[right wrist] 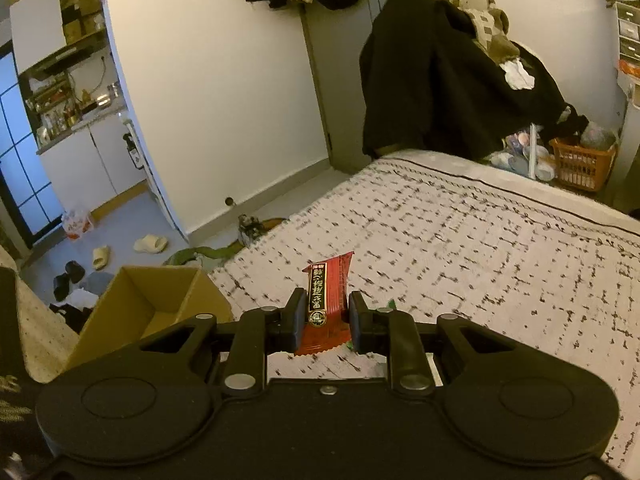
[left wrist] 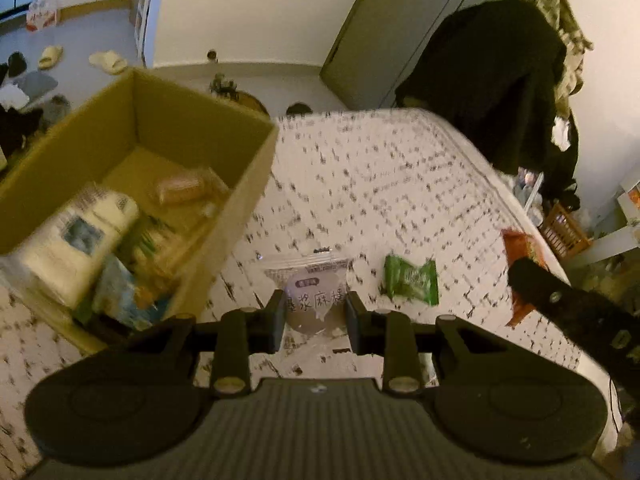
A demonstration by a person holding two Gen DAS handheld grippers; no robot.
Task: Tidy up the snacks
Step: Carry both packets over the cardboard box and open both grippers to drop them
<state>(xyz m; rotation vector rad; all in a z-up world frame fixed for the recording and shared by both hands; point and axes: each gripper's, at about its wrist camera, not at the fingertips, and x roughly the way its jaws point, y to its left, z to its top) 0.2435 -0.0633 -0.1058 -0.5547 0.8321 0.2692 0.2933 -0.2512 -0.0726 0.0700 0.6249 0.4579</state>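
Observation:
My left gripper point(left wrist: 314, 312) is shut on a clear packet with a purple label point(left wrist: 314, 300), held just above the patterned bed point(left wrist: 380, 184). An open cardboard box point(left wrist: 224, 216) stands on the bed to the left, holding several snack packs. A green snack packet point(left wrist: 412, 280) lies on the bed to the right of my left gripper. My right gripper point(right wrist: 325, 314) is shut on a red snack packet point(right wrist: 326, 304) and holds it upright above the bed; it shows in the left wrist view point(left wrist: 560, 304) at the right with the red packet point(left wrist: 520, 248). The box point(right wrist: 160, 304) shows at lower left.
A chair piled with dark clothes point(right wrist: 448, 80) stands past the bed's far end. An orange basket point(right wrist: 580, 164) sits on the floor at the right. Slippers point(right wrist: 150, 244) and shoes lie on the floor to the left, beyond the box.

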